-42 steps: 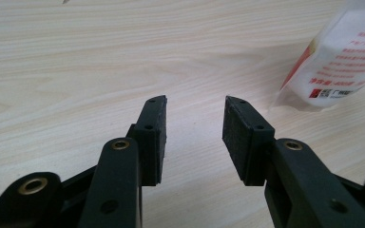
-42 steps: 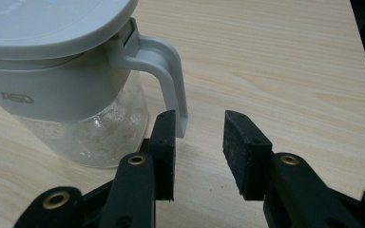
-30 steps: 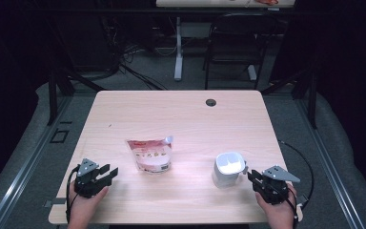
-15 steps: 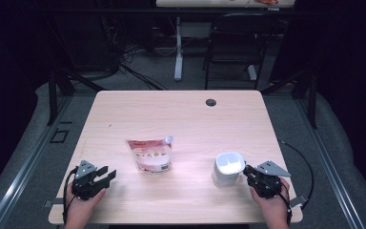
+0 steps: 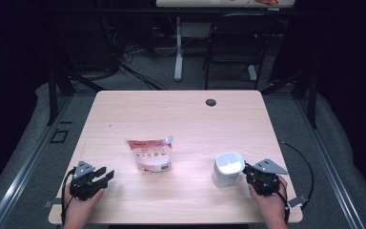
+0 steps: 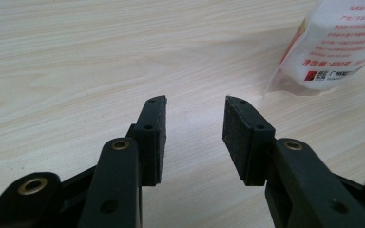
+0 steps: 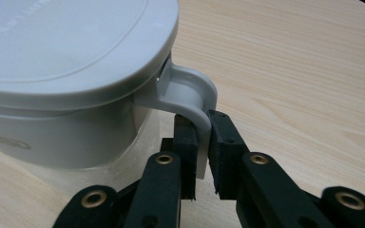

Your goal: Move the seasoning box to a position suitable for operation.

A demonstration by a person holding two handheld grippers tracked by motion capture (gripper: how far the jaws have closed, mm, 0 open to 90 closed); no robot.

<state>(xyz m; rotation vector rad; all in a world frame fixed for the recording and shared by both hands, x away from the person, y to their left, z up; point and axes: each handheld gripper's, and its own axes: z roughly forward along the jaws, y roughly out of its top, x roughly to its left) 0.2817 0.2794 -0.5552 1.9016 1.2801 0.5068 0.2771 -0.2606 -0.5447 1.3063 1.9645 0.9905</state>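
Grey-white plastic fills the upper left of the right gripper view: a lidded jug (image 7: 71,80) standing upright on the pale wooden desk (image 7: 304,71). Its curved handle (image 7: 192,95) runs down between the right gripper (image 7: 202,128)'s black fingers (image 7: 224,142), whose pads sit against both sides of the handle; they have just been closing and now clamp it. From the high view the jug (image 5: 228,168) stands near the desk's front right corner, with the right gripper (image 5: 248,171) just beside it and the person's hand behind.

At the front left of the desk (image 5: 181,114), the left gripper (image 5: 106,175) rests low over bare wood. Its fingers (image 6: 153,128) have a clear gap between them after narrowing a little, with nothing between the pads. A white pouch (image 6: 335,45) with red print lies ahead and to one side of them, not touching; in the high view the pouch (image 5: 149,153) lies flat near the desk's middle, well apart from the jug.
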